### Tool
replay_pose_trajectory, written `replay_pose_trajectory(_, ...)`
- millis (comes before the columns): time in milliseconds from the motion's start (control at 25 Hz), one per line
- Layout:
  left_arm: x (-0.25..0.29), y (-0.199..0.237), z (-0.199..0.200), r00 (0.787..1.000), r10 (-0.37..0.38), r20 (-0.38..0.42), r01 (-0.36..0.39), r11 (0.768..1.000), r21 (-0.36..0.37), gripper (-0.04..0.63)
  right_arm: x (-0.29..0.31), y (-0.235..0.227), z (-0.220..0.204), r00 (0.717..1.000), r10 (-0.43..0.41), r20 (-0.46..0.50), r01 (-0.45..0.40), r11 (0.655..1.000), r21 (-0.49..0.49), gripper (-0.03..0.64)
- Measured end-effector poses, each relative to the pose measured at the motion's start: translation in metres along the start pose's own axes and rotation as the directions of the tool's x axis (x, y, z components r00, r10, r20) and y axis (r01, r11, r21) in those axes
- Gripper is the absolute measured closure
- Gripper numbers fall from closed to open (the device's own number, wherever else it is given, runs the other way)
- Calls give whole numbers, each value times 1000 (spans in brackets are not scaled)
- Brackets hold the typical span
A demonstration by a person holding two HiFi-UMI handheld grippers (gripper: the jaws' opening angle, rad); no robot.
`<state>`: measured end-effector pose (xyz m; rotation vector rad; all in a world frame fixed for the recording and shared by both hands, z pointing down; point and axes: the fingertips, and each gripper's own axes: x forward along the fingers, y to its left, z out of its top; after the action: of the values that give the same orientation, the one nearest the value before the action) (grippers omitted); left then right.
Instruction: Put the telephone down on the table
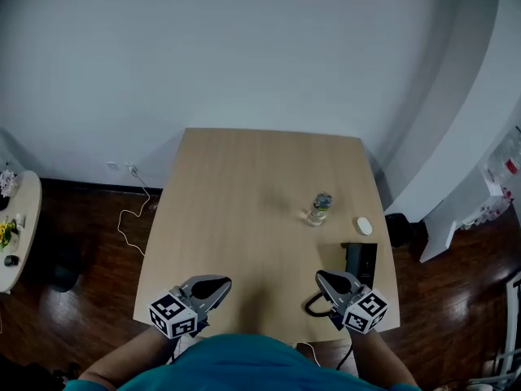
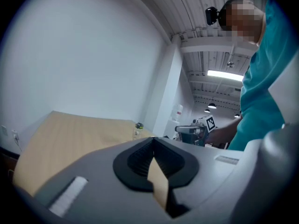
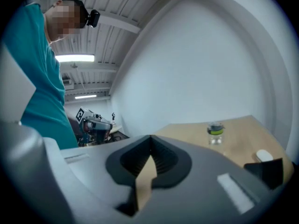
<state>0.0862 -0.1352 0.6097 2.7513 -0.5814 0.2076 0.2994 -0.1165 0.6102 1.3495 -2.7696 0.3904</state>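
Note:
The black telephone (image 1: 360, 261) lies on the wooden table (image 1: 244, 186) near its right front edge, and its dark cord (image 1: 313, 306) loops toward the front. In the right gripper view the telephone (image 3: 268, 171) shows as a dark block at the far right. My right gripper (image 1: 323, 278) hovers just left of the telephone, apart from it, shut with nothing between its jaws (image 3: 150, 136). My left gripper (image 1: 220, 283) hangs over the front left of the table, its jaws (image 2: 153, 139) also shut and empty.
A small clear bottle with a green cap (image 1: 319, 208) stands mid-right on the table, with a white mouse (image 1: 364, 226) beside it. A white cable (image 1: 130, 210) trails on the dark floor at the left. A round side table (image 1: 20, 235) sits far left.

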Motion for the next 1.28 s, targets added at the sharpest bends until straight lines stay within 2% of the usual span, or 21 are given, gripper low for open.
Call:
replay_pose_trajectory(120,-45,22,-10,999,-18,-29,19,1000,24,589,36,43,-13,999,0,-36,-1,1000,-21,615)
replay_pose_trajectory(200,-72,36,-23,999,-7,-53,7,1000,11,589,54,69,-26,998,4,-57,-5,1000,-5,615)
replay_pose_trajectory(480,-137,65,-69,990,104,-94,-111,990,-81,590,93,134,-73,981,119,-155,-116,993,25,615)
replay_pose_trajectory(680,-163,67,-103,969,189,-160,-208,972,-110,589,103,150,-104,958,179,-226,-180,983,18,615)
replay_pose_trajectory(800,-184,61,-116,959,209,-191,-235,963,-129,590,112,168,-115,943,215,-252,-210,977,46,615)
replay_pose_trajectory(920,-210,69,-120,956,228,-184,-256,956,-144,589,123,190,-120,936,234,-262,-229,972,49,615)
replay_pose_trajectory(1120,-271,102,-124,959,229,-168,-249,962,-114,589,165,234,-123,939,214,-270,-216,976,24,615)
replay_pose_trajectory(1280,-339,125,-142,966,178,-187,-199,975,-97,590,209,289,-147,919,169,-355,-200,979,-51,615)
